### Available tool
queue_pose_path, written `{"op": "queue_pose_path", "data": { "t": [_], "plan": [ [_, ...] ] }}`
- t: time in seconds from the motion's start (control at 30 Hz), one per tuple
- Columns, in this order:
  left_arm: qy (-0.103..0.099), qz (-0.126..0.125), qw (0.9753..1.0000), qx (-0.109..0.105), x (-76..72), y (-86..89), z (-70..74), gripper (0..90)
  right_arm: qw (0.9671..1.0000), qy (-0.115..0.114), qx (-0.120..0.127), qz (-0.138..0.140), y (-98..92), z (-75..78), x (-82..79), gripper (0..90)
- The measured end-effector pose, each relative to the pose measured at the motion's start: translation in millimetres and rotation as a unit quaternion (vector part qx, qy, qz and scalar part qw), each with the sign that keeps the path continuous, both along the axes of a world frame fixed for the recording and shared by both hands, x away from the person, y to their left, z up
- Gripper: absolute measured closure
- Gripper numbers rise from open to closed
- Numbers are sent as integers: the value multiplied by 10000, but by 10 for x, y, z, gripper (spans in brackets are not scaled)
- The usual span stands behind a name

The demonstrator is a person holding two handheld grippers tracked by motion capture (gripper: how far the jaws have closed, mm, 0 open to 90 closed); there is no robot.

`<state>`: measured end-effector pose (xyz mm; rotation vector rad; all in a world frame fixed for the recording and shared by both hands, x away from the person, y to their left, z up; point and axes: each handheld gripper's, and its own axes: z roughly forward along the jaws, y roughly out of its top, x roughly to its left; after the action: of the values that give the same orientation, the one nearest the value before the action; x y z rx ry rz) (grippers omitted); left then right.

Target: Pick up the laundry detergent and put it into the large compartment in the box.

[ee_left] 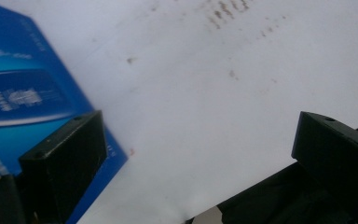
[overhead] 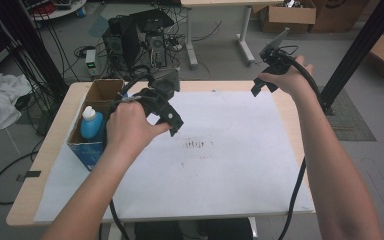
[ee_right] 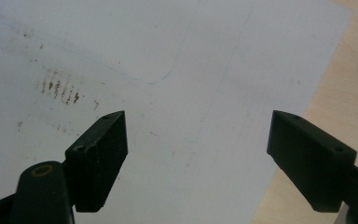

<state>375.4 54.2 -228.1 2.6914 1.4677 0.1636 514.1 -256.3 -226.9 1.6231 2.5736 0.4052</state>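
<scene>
A workshop floor with cables, computer equipment (overhead: 140, 40) at upper centre and cardboard cartons (overhead: 290, 15) at upper right surrounds a light wooden table (overhead: 55, 135); a white paper sheet (overhead: 230, 165), marked with a cluster of small dark smudges (overhead: 195, 145) near its middle, covers most of the tabletop.

Left gripper (overhead: 172, 120), centre-left of the high view: held in the person's left hand (overhead: 127, 127) above the sheet, jaws pointing down and toward the right of the frame. In the left gripper view its two black jaws stand wide apart with nothing between them, over bare paper (ee_left: 205, 116); the blue printed side of a box (ee_left: 23, 102) occupies the left of that frame, just behind the left-hand jaw.

Right gripper (overhead: 265, 82), upper right of the high view: held in the right hand (overhead: 290, 77) above the far right edge of the sheet, its cable (overhead: 295, 190) trailing down the right forearm. In the right gripper view the jaws are likewise spread wide and empty, over paper (ee_right: 191, 93), with the smudges (ee_right: 58, 88) at left and bare tabletop (ee_right: 345, 93) at right.

Open cardboard box (overhead: 97, 92), left edge of the table: it contains a blue bottle with a white cap (overhead: 91, 122), lying just left of the left hand.
</scene>
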Motion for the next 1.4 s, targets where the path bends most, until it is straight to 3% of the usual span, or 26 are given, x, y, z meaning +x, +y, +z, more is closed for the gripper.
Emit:
{"op": "queue_pose_path", "data": {
  "t": [0.17,0.37,1.4],
  "plan": [
    [1,-217,9998,12,-41,-136,-145,21,10000,-14,-11,20,21,-14,17,203],
    [18,-274,9996,-43,-56,-189,-227,11,10000,-8,-33,10,42,-16,22,204],
    [51,-333,9994,-64,-53,-240,-250,1,10000,14,-37,14,18,-26,18,203]
  ]
}}
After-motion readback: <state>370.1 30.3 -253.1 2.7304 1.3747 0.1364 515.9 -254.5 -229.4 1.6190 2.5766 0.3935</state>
